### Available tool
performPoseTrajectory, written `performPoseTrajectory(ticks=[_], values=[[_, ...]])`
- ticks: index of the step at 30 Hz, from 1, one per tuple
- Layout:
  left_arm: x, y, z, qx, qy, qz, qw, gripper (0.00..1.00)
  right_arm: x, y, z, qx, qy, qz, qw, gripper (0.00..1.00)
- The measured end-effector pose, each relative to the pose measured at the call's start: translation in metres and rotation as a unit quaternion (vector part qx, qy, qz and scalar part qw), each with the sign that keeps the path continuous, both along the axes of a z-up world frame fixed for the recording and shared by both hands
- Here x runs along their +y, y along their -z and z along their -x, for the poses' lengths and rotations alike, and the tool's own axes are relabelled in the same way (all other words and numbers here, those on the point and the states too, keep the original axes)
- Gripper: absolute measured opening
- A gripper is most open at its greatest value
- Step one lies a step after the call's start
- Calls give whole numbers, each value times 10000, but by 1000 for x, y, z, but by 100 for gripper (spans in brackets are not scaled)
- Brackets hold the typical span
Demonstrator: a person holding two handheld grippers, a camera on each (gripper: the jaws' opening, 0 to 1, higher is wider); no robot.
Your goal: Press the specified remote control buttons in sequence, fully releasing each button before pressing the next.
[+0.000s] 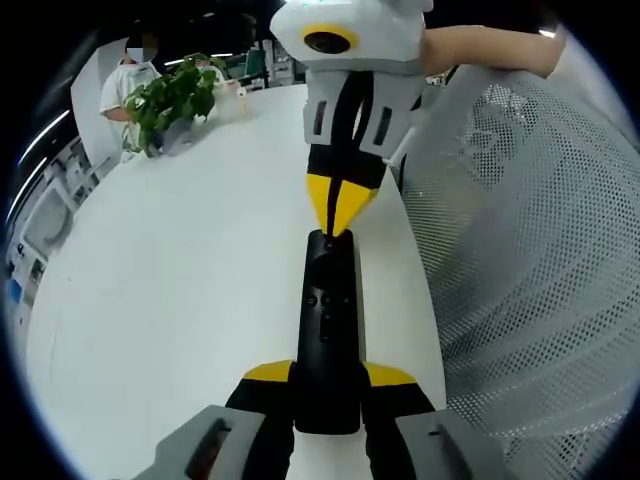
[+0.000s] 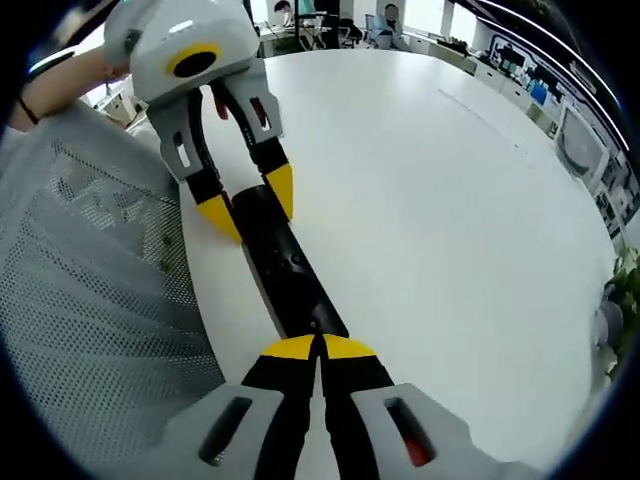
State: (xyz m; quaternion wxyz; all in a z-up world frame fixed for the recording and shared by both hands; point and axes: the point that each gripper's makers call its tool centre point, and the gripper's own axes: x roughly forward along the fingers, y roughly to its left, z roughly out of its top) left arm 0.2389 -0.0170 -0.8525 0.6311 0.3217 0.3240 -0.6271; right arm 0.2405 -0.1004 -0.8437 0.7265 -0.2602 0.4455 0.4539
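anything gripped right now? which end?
Left gripper clamps the black remote across one end, jaws on either side. Right gripper, jaws shut together, tips on the remote's other end, pressing rather than holding.

A black remote control (image 1: 328, 330) lies on a plain white table (image 1: 180, 280). Both grippers have yellow tips on black jaws. At ten o'clock, a plant (image 1: 175, 100) shows green.

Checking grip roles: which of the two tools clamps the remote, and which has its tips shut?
The left tool clamps the black remote between spread jaws; the right tool has shut tips at its opposite end.
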Motion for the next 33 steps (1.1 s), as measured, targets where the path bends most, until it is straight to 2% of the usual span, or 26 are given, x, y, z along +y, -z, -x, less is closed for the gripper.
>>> performPoseTrajectory(ticks=[5, 8, 13, 15, 17, 20, 33], values=[[0, 0, -1, 23, -34, 3, 10000, 25, -1, 0, 0, 52, 10, 70, 10000, 0], [0, 0, 0, 11, -29, -11, 10000, 25, -5, 0, -3, -65, -36, 206, 9998, 0], [0, 0, 0, 23, -42, 1, 10000, 25, 8, -4, -3, -117, -102, 15, 9999, 0], [0, 0, 0, 23, -41, 3, 10000, 25, 11, -1, -1, -106, -196, 52, 9997, 0], [0, 0, -1, 25, -49, 3, 10000, 25, 9, 2, 0, -75, -246, 157, 9995, 0], [0, 0, -1, 26, -52, 1, 10000, 25, 10, 0, -3, -106, -153, 87, 9998, 0], [-1, 0, -1, 28, -29, 3, 10000, 25, 10, 0, -3, -204, -223, 100, 9995, 0]])
